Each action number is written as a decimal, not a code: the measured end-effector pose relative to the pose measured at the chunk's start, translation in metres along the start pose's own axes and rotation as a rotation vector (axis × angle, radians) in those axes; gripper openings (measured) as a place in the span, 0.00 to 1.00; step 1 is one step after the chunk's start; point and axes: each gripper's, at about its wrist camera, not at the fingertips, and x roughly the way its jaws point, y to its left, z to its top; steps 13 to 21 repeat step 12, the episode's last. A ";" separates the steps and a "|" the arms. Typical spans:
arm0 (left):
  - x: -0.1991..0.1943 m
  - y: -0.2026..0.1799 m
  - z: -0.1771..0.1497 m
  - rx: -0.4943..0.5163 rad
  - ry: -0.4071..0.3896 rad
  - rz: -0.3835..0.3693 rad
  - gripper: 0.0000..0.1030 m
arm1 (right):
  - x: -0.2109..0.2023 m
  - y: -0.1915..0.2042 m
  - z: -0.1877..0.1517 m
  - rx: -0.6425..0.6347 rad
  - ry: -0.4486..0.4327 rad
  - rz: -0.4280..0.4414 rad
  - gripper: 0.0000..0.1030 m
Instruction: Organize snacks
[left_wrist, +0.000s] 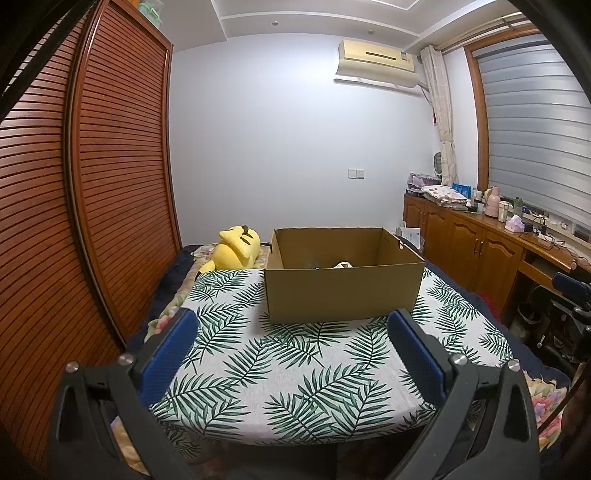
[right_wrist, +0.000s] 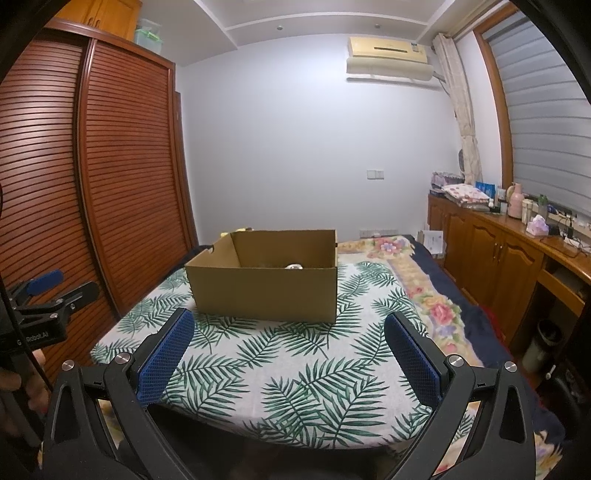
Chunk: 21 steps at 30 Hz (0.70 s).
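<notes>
A brown cardboard box (left_wrist: 341, 291) (right_wrist: 264, 293) with no lid stands on the leaf-print cloth (left_wrist: 295, 376) (right_wrist: 295, 373). Only a small pale item (left_wrist: 341, 265) (right_wrist: 294, 266) peeks above its front wall; the rest of the inside is hidden. My left gripper (left_wrist: 293, 332) is open, held back from the box over the near part of the cloth, nothing between its blue pads. My right gripper (right_wrist: 291, 328) is open too, likewise short of the box and empty. The left gripper (right_wrist: 44, 284) also shows at the left edge of the right wrist view.
A yellow plush toy (left_wrist: 236, 247) lies behind the box at its left. A slatted wooden wardrobe (left_wrist: 92, 184) runs along the left. Wooden cabinets (right_wrist: 495, 254) with bottles and clutter line the right wall. A floral quilt (right_wrist: 424, 288) lies to the right of the cloth.
</notes>
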 end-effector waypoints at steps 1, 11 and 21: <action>0.000 0.000 0.000 0.000 0.000 0.000 1.00 | 0.000 0.000 0.000 0.002 0.000 -0.001 1.00; -0.001 -0.001 0.000 0.002 0.001 0.000 1.00 | 0.001 0.000 -0.001 0.003 0.002 0.001 1.00; -0.001 -0.001 0.000 0.003 0.001 0.000 1.00 | 0.002 0.000 -0.001 0.004 0.002 0.001 1.00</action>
